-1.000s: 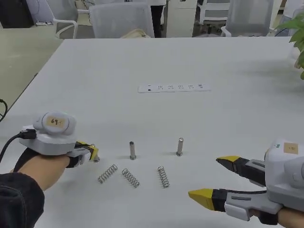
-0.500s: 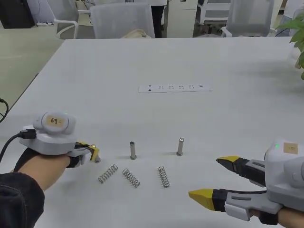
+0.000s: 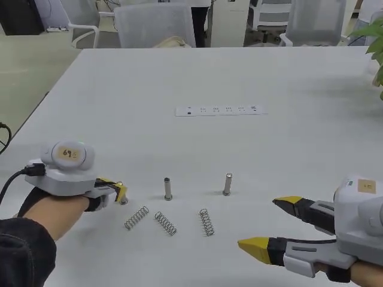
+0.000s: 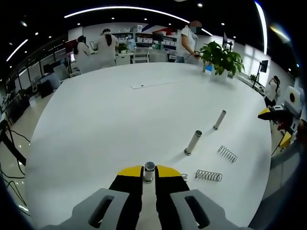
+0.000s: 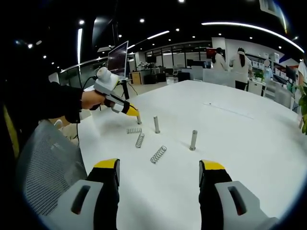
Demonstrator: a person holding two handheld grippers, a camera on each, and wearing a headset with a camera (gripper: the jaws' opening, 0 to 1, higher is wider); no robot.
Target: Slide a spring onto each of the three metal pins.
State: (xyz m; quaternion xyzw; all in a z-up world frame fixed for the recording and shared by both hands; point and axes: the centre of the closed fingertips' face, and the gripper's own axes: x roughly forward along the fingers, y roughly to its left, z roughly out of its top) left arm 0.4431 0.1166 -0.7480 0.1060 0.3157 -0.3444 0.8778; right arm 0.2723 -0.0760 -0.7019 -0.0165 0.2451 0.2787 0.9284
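Observation:
Three metal pins stand in a row near the table's front edge. My left gripper [image 3: 119,192] is shut on the leftmost pin [image 3: 122,200], whose top [image 4: 149,166] shows between the yellow jaws of that left gripper [image 4: 149,174]. The middle pin [image 3: 167,188] and right pin [image 3: 227,184] stand free. In front of them lie three springs: left [image 3: 136,217], middle [image 3: 165,223], right [image 3: 206,222]. My right gripper [image 3: 264,222] hovers open to the right of the springs, nothing between its jaws. From the right gripper [image 5: 158,167], the nearest spring [image 5: 159,154] lies just ahead.
A white power strip [image 3: 219,110] lies flat at mid-table. Office chairs [image 3: 152,24] stand along the far edge and a plant [image 3: 377,42] at the far right. The white tabletop [image 3: 179,78] stretches wide behind the pins. People stand in the background.

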